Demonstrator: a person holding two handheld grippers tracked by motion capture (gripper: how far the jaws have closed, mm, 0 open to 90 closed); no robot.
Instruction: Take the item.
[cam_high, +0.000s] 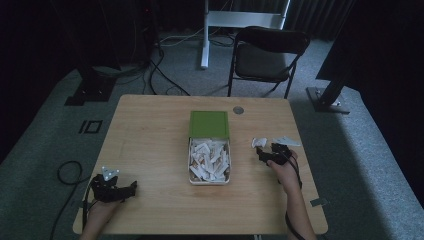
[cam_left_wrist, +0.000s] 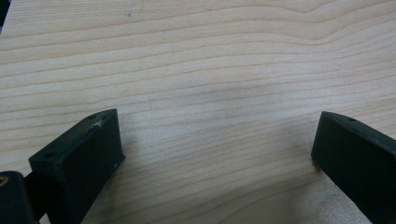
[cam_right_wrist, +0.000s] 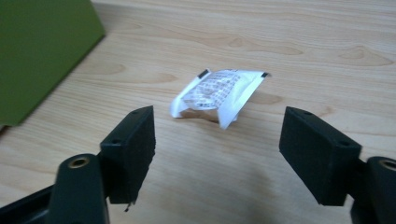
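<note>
The right tongs (cam_right_wrist: 217, 140) are standing open, empty, just short of a white packet (cam_right_wrist: 217, 95) lying at 12 o'clock from them on the surface (cam_high: 150, 135). The left tongs (cam_left_wrist: 217, 154) are open too, resting over bare wood at 7 o'clock of the surface. I think the packet is light and crumpled, so one jaw could be pushing it away instead of catching it. The print on it is too blurred to read. The box (cam_high: 209, 161) with a green lid (cam_high: 209, 124) is holding similar packets; their number is hard to tell.
</note>
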